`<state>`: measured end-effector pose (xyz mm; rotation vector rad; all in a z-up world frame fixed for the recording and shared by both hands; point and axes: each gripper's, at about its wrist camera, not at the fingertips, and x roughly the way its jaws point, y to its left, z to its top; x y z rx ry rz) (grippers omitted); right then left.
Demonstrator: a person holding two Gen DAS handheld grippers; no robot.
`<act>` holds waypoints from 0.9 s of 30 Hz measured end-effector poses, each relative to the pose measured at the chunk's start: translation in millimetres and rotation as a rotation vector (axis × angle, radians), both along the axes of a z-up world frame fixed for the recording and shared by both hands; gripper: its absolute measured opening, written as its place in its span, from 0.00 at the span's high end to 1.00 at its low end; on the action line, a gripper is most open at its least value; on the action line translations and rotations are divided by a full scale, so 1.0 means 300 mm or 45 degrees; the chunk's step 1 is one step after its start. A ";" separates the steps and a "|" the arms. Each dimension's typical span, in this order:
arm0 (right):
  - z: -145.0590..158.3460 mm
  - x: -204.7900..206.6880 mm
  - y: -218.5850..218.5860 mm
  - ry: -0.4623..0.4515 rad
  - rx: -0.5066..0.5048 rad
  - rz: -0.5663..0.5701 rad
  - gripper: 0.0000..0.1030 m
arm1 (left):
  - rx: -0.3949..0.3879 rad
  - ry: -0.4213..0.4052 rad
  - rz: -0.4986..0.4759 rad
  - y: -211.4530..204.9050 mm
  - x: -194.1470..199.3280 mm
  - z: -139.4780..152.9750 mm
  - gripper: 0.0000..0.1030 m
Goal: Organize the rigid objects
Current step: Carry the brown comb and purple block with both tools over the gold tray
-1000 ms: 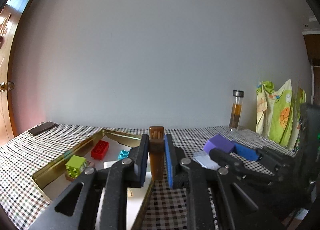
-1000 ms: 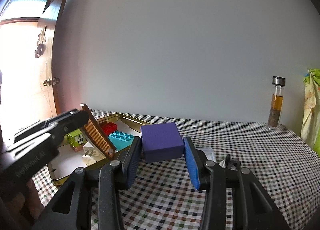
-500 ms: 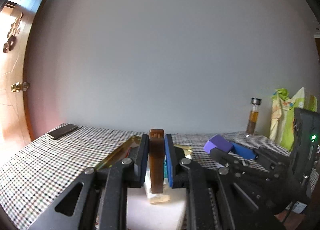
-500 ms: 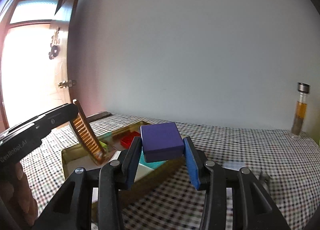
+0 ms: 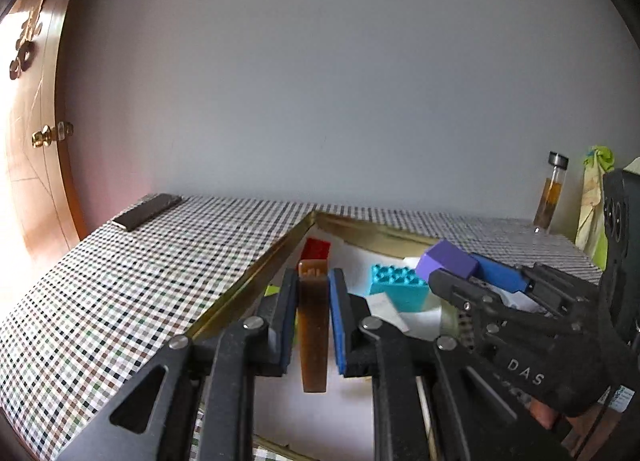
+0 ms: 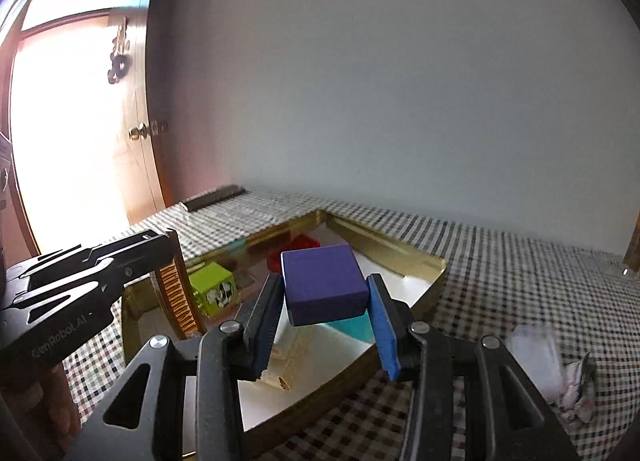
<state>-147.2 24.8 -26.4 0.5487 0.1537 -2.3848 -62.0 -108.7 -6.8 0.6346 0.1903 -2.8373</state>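
Observation:
My left gripper (image 5: 314, 277) is shut on a brown comb (image 5: 314, 341), held upright over a gold tray (image 5: 260, 273). My right gripper (image 6: 325, 281) is shut on a purple block (image 6: 324, 285), which hangs above the same tray (image 6: 384, 241). In the tray lie a red brick (image 5: 316, 249), a teal brick (image 5: 396, 289) and a green cube (image 6: 212, 289). The left wrist view shows the right gripper (image 5: 468, 273) with the purple block (image 5: 448, 263) to the right. In the right wrist view the left gripper (image 6: 168, 257) and comb (image 6: 176, 297) are at the left.
The table wears a checked cloth (image 5: 120, 281). A dark flat bar (image 5: 146, 211) lies at its far left corner by a wooden door (image 6: 148, 141). A glass bottle (image 5: 552, 193) stands at the back right. Crumpled white tissue (image 6: 552, 365) lies right of the tray.
Both grippers have swung left with their loads and now hang over the tray. The comb and purple block stay gripped. The bottle has slid toward the right edge of both views.

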 end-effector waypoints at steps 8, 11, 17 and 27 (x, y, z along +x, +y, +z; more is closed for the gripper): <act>-0.045 -0.047 -0.025 -0.057 0.066 -0.029 0.56 | 0.016 -0.052 0.004 -0.023 -0.024 -0.030 0.87; -0.057 -0.042 -0.022 -0.064 0.073 -0.014 0.56 | -0.001 -0.059 0.005 -0.028 -0.033 -0.032 0.87; -0.067 -0.029 -0.034 -0.063 0.102 -0.016 0.56 | -0.033 -0.104 -0.040 0.000 -0.087 -0.031 0.87; -0.091 -0.064 -0.023 -0.117 0.104 -0.031 0.55 | -0.044 -0.218 0.001 -0.008 -0.174 -0.077 0.44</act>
